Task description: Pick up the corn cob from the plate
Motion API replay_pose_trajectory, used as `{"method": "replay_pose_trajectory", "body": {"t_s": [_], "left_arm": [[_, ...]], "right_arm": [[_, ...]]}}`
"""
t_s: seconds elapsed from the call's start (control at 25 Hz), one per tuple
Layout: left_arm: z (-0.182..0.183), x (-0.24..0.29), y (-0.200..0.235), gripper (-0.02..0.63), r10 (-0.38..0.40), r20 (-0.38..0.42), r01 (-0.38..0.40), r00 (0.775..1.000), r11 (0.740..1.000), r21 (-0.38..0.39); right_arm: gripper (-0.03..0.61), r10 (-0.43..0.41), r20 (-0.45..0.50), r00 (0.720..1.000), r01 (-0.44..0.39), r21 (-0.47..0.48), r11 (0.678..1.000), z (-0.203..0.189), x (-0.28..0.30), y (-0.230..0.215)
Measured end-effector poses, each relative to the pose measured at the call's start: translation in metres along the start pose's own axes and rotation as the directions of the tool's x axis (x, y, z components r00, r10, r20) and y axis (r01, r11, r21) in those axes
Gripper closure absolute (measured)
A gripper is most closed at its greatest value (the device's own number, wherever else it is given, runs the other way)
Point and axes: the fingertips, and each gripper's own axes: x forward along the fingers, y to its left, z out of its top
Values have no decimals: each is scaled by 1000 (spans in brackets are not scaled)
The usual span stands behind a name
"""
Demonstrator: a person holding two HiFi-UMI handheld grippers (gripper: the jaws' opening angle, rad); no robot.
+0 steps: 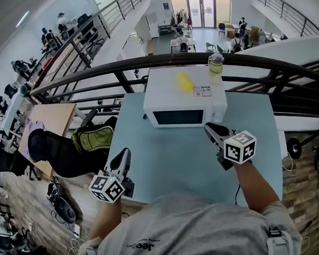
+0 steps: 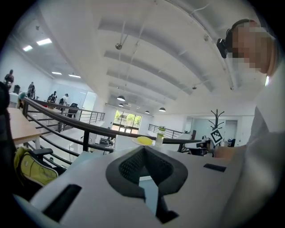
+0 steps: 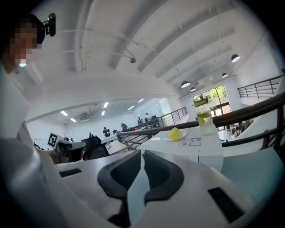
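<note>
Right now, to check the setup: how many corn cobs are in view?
1: the corn cob lies on the plate atop the microwave, left of the jar. Others may be hidden inside.

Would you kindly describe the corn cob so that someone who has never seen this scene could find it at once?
On the light blue table stands a white microwave. On its top sits a white plate holding the corn cob; in the head view it lies left of a clear bottle and a small printed label. It is the only bright yellow, oblong thing up there.
</note>
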Motion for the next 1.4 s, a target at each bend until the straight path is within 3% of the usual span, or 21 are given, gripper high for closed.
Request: {"method": "replay_pose_trajectory", "body": {"t_s": [0.2,0.56,0.84,1.0,1.2,1.4], "left_arm": [[23,49,23,606,-47,10,47,999,999,25],[61,151,76,606,-191,19,189,981,979,82],[68,233,92,606,-237,18,235,971,968,84],[64,263,111,606,-250,27,247,968,965,86],[64,285,125,606,-259,49,254,965,963,87],[52,292,130,606,-250,13,248,968,965,84]], "right_arm": [[491,-44,-20,999,43,-79,996,38,47,-25],[406,-233,-30,972,222,-205,953,88,140,-68],[306,-331,-152,931,279,-287,916,82,205,-120],[262,-359,-228,905,285,-299,911,69,239,-139],[258,-342,-329,880,247,-299,922,55,271,-142],[258,-331,-403,853,218,-300,929,46,281,-144]]}}
